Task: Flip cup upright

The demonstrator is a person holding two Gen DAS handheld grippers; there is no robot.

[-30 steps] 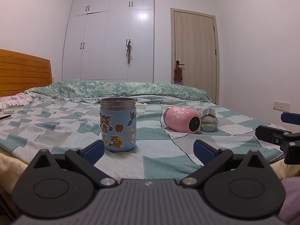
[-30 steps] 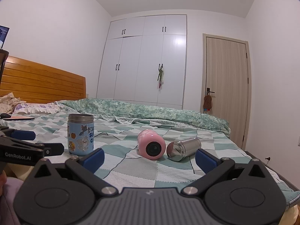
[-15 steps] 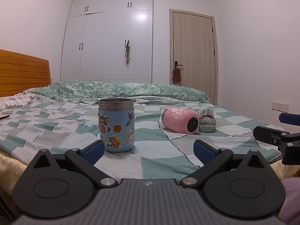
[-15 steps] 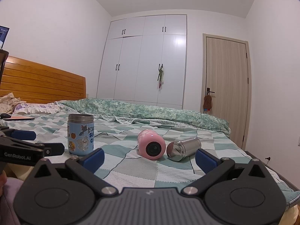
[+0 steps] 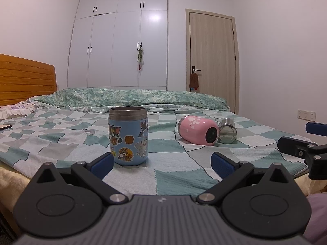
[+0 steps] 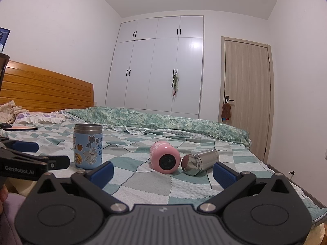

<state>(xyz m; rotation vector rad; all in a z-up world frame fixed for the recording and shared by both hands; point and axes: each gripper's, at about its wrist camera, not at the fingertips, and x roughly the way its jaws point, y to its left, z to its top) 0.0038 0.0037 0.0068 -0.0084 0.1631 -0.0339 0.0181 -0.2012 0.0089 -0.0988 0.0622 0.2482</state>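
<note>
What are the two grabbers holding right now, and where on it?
Nothing. The left gripper and right gripper are both open and empty. The pink cup and steel cup lie untouched on the bed.

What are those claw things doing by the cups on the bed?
A person holds a gripper in each hand, and both the left gripper and the right gripper are open and holding nothing. On the checked bedspread the blue cartoon cup already stands upright. The pink cup and the steel cup lie on their sides next to each other, so they have not been flipped up yet.
</note>
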